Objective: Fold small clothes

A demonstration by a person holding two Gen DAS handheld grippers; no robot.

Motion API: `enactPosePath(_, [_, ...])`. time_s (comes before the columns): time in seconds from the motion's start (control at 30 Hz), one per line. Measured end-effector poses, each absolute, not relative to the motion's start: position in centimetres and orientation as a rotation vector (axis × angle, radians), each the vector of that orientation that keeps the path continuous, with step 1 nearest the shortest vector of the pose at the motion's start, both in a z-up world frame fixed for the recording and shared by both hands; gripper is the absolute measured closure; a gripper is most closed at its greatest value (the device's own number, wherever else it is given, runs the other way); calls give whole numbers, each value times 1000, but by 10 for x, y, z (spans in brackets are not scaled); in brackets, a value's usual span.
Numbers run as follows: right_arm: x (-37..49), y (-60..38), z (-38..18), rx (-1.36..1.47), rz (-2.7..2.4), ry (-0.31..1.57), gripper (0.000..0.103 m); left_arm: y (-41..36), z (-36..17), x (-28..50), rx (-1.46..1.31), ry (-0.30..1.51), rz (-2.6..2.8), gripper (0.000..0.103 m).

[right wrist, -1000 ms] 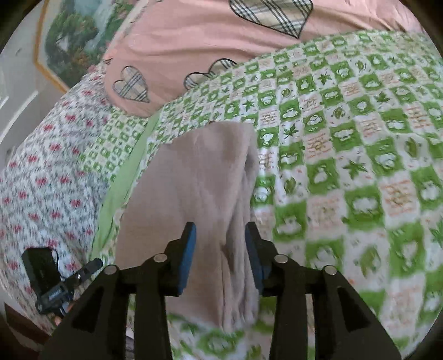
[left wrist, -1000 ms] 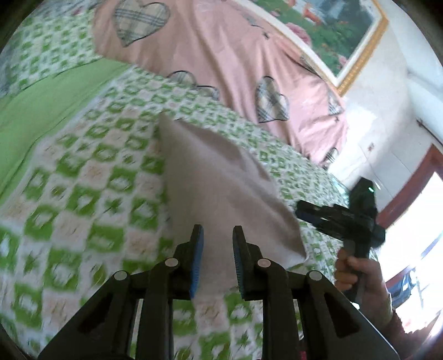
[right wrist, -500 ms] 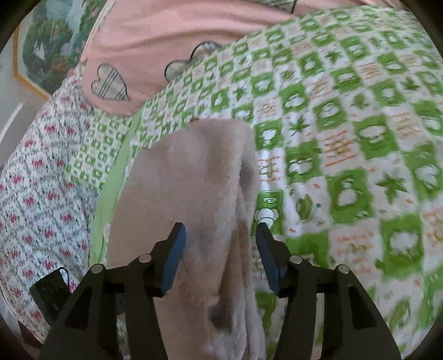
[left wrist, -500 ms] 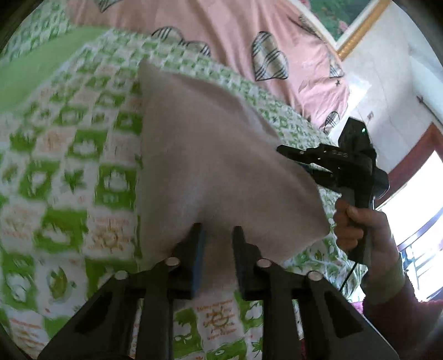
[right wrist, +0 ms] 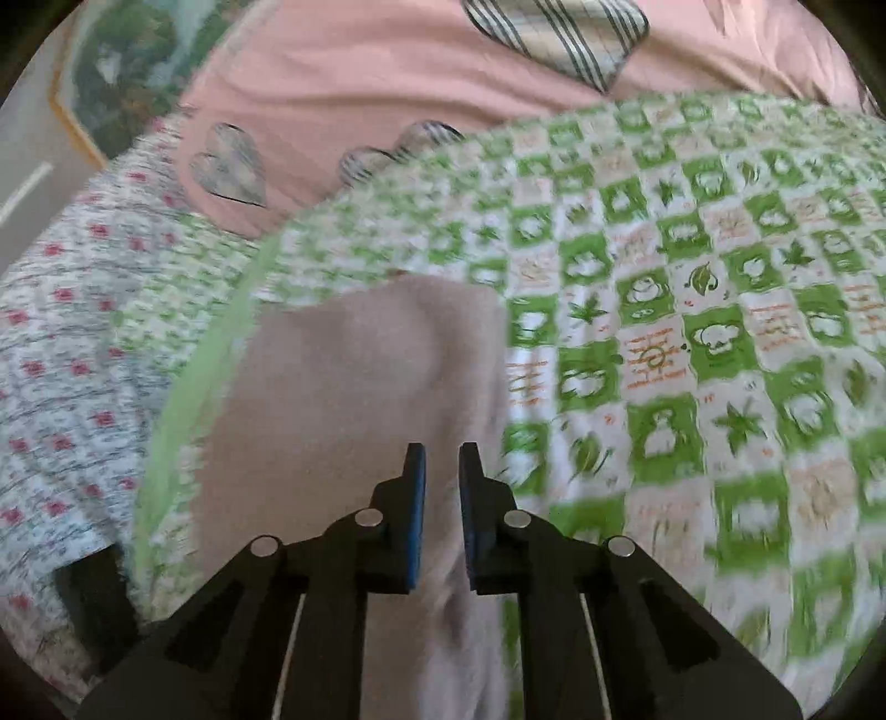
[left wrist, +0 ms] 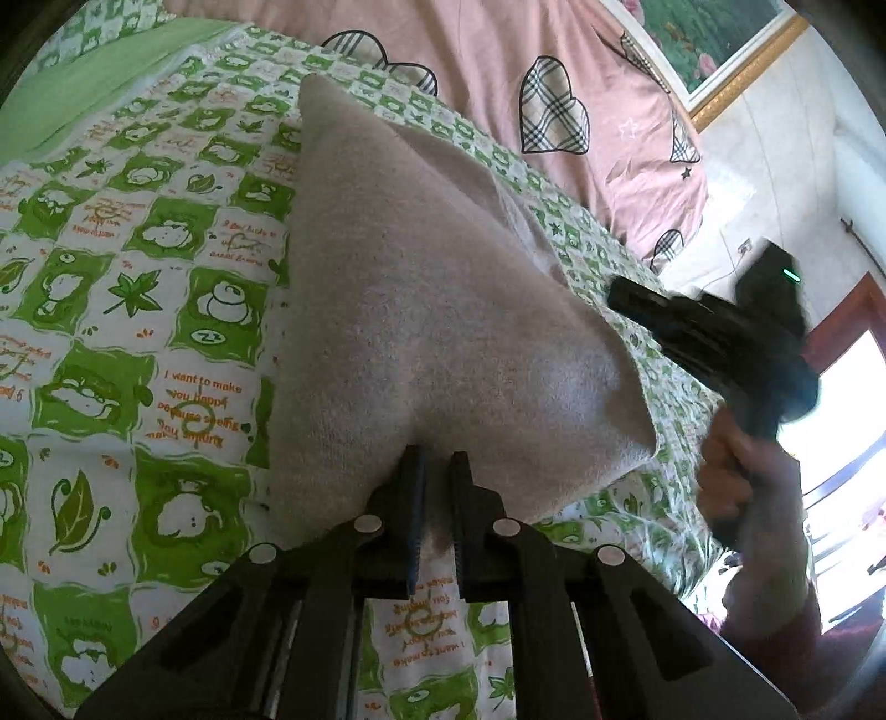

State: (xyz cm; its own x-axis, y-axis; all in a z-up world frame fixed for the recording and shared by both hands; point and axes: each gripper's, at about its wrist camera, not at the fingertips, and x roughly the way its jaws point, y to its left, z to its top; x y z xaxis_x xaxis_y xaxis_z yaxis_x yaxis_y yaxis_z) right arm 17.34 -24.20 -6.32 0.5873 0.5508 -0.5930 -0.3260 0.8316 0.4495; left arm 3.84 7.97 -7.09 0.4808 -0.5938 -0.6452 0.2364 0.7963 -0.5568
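A small beige knit garment (left wrist: 421, 310) lies on the green-and-white checked bedspread (left wrist: 138, 277). My left gripper (left wrist: 434, 471) is shut on the garment's near edge, and the cloth bulges up in front of the fingers. In the right wrist view the same garment (right wrist: 354, 399) lies under my right gripper (right wrist: 442, 465), whose fingers stand nearly closed over its right side; the view is blurred and I cannot tell if cloth is pinched. The right gripper also shows in the left wrist view (left wrist: 720, 343), held in a hand off the garment's right corner.
A pink quilt with plaid hearts (left wrist: 554, 83) lies at the far side of the bed. A framed picture (left wrist: 714, 44) hangs on the wall behind. A flowered sheet (right wrist: 66, 360) covers the bed's left side in the right wrist view.
My left gripper moved forward onto the garment's near edge and closed on it. My right gripper opened wider, then narrowed to nearly closed, and moved along the garment's right side.
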Motion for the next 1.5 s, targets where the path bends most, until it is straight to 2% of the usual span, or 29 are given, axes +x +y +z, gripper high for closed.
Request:
enactPosePath(0.13, [126,-235,-66,253,609,800,90,78,-67,37,-410,940,-515,92])
enactPosePath(0.27, [128,-237,-101,171,487,909,89,76,-65,35,-397,943,-510,91])
enactPosePath(0.33, [133,-246,-120,229,503,965,90,76,-63,32,-395,954,-515,89])
enactPosePath(0.4, [133,-249,-115,245,512,956,90,78,-56,27,-366,950,-509,85])
enactPosePath(0.47, [133,-251,-103,265,539,930,89,82,-41,18,-329,915,-503,68])
enactPosePath(0.5, [132,-253,-98,281,546,917,83,85,-32,15,-316,891,-491,62])
enactPosePath(0.53, [133,-255,-93,295,546,901,67,88,-25,14,-308,871,-469,52])
enactPosePath(0.57, [136,-258,-88,304,529,881,55,92,-21,14,-309,856,-447,46])
enactPosePath(0.6, [139,-260,-85,309,517,863,39,96,-17,15,-315,843,-428,45])
enactPosePath(0.87, [197,-264,-88,466,501,843,38,109,-39,46,-340,935,-302,44])
enactPosePath(1.0, [234,-262,-99,517,481,872,39,105,-54,52,-362,972,-315,43])
enactPosePath(1.07, [251,-258,-103,533,495,894,43,101,-59,51,-358,985,-317,43])
enactPosePath(1.1, [258,-253,-105,537,524,908,62,100,-60,51,-355,987,-318,43])
enactPosePath(1.13, [262,-250,-105,531,543,913,93,100,-61,51,-353,990,-319,43])
enactPosePath(1.27, [259,-249,-94,464,483,848,94,100,-64,54,-366,1000,-322,43])
enactPosePath(1.4, [263,-241,-109,400,439,888,94,98,-66,53,-359,1006,-320,43])
enactPosePath(1.5, [254,-249,-99,416,425,865,91,97,-64,52,-354,1005,-317,44])
